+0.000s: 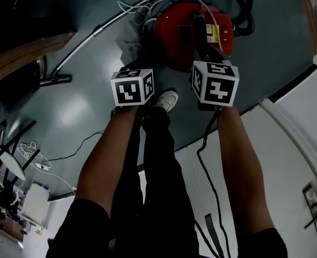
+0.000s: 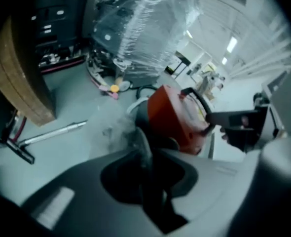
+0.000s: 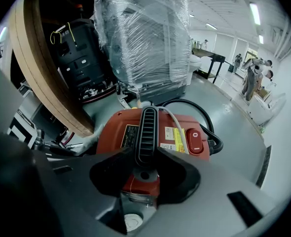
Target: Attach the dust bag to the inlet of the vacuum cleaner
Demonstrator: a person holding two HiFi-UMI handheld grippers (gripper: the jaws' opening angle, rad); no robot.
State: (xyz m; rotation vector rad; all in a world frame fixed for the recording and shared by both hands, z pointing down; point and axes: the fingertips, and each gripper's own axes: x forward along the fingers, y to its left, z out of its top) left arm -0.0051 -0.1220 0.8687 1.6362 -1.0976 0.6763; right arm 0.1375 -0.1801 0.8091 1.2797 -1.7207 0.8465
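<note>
The right gripper point(image 3: 145, 156) clamps the handle point(image 3: 146, 125) of the red vacuum cleaner point(image 3: 113, 137) at centre frame, steadying it. The left gripper point(image 2: 145, 157) seems pinched shut on the pale dust bag point(image 2: 117, 127) just left of it. Next, the bag's mouth needs lining up with the inlet.

Pointing steeply down, the left tongs point(image 2: 146, 148) pinch a pale sheet point(image 2: 143, 136) and the right tongs point(image 3: 144, 155) clamp the handle point(image 3: 146, 125).
</note>
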